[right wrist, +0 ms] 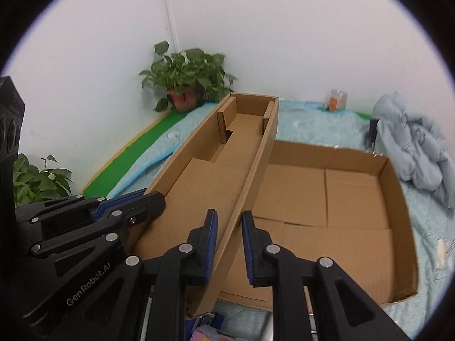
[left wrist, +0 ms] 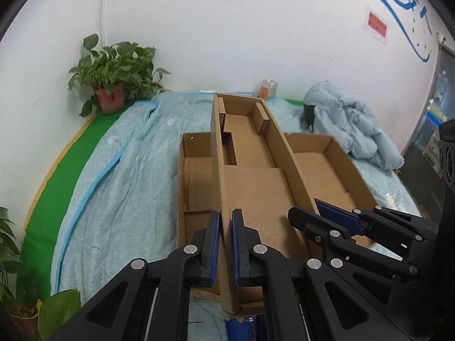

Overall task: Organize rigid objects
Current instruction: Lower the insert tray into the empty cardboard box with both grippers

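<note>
Long narrow cardboard tray (left wrist: 250,153), open-topped, with two short upright inner flaps near its far end; raised above and across the wide shallow cardboard box (right wrist: 327,199), its near end toward the cameras. Left gripper (left wrist: 226,244): blue-padded fingers (left wrist: 213,244) either side of the tray's left side wall near the near end, pinching that wall. Right gripper (right wrist: 229,244): fingers (right wrist: 246,244) astride the tray's right side wall near the near end; right pad seems slightly off the cardboard, so firm contact cannot be told. Wide box: open, flaps folded flat inside, resting on the light blue blanket (left wrist: 119,170) that covers the tabletop. Green cloth (left wrist: 48,193) showing along the blanket's left edge, against the white wall (left wrist: 227,28). Potted plant (left wrist: 113,79) in a reddish pot at the far left corner; second leafy plant (left wrist: 8,244) at the near left. Crumpled pale blue jacket (left wrist: 352,125) on the blanket at far right. Small clear container (left wrist: 267,88) with orange contents by the wall behind the tray.
</note>
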The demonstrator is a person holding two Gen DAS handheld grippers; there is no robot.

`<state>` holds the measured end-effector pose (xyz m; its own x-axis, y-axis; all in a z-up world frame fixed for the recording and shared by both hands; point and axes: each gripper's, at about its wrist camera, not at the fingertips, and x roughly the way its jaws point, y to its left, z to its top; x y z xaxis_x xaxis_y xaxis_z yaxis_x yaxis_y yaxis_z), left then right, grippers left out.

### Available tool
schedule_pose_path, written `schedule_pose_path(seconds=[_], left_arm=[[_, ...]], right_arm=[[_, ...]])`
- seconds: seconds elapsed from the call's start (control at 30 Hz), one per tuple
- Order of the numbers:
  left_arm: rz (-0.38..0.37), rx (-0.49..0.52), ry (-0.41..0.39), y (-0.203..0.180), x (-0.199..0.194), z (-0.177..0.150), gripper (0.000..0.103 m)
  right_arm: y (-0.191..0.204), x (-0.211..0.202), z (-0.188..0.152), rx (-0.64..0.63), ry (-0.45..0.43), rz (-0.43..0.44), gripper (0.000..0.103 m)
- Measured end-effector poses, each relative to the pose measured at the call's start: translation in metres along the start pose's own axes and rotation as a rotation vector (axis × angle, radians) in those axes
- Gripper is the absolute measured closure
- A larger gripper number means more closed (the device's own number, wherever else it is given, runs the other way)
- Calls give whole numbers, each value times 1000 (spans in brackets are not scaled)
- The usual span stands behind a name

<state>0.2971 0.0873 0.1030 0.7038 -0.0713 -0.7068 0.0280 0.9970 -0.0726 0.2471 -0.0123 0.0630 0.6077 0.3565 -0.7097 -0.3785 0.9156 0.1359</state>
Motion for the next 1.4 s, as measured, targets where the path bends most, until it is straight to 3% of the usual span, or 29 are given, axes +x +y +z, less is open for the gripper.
schedule_pose_path(seconds=[0.37, 0.57, 0.87, 1.03, 1.1, 1.13, 1.17, 1.2, 1.23, 1.27, 1.33, 1.37, 1.4], left_arm=[[28, -38, 117, 57, 100, -42, 98], [41, -22, 146, 66, 130, -56, 95], [-46, -77, 136, 68, 105, -78, 94], [-30, -108, 47, 71, 73, -86, 92], [-32, -99, -8, 69, 58, -92, 86], [-10, -86, -51, 66, 49, -95, 73], [9, -78, -80, 65, 43, -97, 48], [33, -72, -114, 63, 37, -100, 33], [56, -74, -144, 62, 33, -102, 16], [63, -76, -156, 62, 31, -103, 15], [65, -76, -129, 63, 33, -106, 16], [67, -77, -117, 64, 35, -107, 18], [74, -80, -106, 65, 37, -108, 18]], right_arm=[[-5, 87, -15, 18, 168, 41, 87], [-11, 112, -21, 37, 220, 59, 88], [-16, 131, -31, 89, 289, 105, 85], [-13, 133, -33, 104, 287, 125, 71], [-16, 129, -34, 120, 285, 140, 70], [-17, 122, -35, 116, 271, 159, 67], [-16, 116, -35, 102, 253, 159, 53], [-16, 111, -37, 91, 239, 146, 39], [-17, 106, -39, 88, 236, 135, 38], [-17, 105, -43, 93, 264, 141, 41], [-17, 106, -51, 88, 318, 156, 64], [-18, 106, -53, 76, 331, 126, 83], [-19, 107, -56, 76, 343, 107, 92]])
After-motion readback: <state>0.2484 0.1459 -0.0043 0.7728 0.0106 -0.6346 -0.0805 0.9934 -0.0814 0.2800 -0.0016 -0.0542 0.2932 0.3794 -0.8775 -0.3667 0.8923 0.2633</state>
